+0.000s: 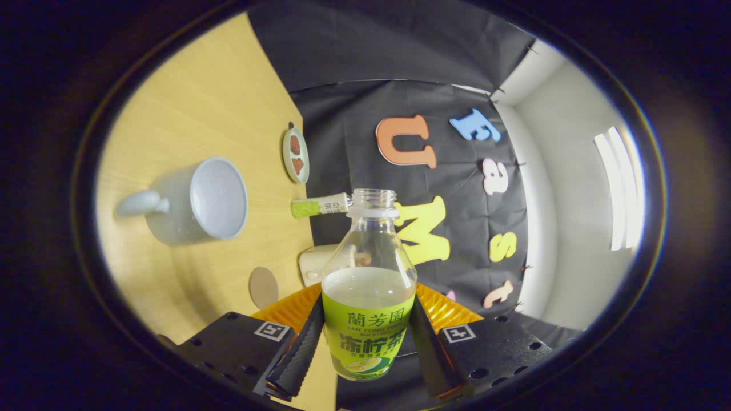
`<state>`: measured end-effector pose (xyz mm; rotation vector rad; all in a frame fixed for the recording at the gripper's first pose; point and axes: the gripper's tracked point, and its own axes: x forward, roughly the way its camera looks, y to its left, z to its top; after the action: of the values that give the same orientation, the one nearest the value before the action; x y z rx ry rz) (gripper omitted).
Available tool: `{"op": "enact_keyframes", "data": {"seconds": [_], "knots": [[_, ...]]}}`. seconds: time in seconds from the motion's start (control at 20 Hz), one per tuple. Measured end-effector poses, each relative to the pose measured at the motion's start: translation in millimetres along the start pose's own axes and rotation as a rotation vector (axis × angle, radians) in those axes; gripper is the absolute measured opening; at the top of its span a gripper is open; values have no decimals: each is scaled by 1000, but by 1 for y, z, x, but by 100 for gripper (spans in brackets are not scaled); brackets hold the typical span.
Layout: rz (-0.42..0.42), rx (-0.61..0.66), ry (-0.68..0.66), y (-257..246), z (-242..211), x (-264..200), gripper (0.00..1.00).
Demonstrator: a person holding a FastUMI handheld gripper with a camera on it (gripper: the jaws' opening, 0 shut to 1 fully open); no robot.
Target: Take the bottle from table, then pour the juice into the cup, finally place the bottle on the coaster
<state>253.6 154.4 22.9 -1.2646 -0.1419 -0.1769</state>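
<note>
Bottle of clear plastic with green label, pinched by the black tongs: tip its open top slowly toward the pale blue cup on the wooden surface

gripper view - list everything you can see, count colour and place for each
bottle: 1, clear with a green label, uncapped, pale juice up to about the label top, held between the fingers
cup: 1, pale grey-blue mug with a handle, on the table beyond the fingers
small dish: 1, pale rim with brown pieces inside, near the table edge past the cup
sachet: 1, green and white, at the table edge beside the bottle's neck
coaster: 1, round, tan, on the table just ahead of the fingers
cream object: 1, behind the bottle, cannot tell what it is
table: 1, light wood
gripper: 1, black fingers, both pressing the bottle's label
</note>
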Motion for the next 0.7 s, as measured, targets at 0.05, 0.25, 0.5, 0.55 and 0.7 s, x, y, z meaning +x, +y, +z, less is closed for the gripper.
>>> {"op": "enact_keyframes", "data": {"seconds": [0.05,0.25,0.5,0.55,0.7], "knots": [[43,112,13,5,1,0,82],[134,472,34,-3,2,8,82],[135,743,80,-21,-19,41,82],[132,799,91,-25,-23,47,82],[163,961,147,-19,-37,69,83]]}}
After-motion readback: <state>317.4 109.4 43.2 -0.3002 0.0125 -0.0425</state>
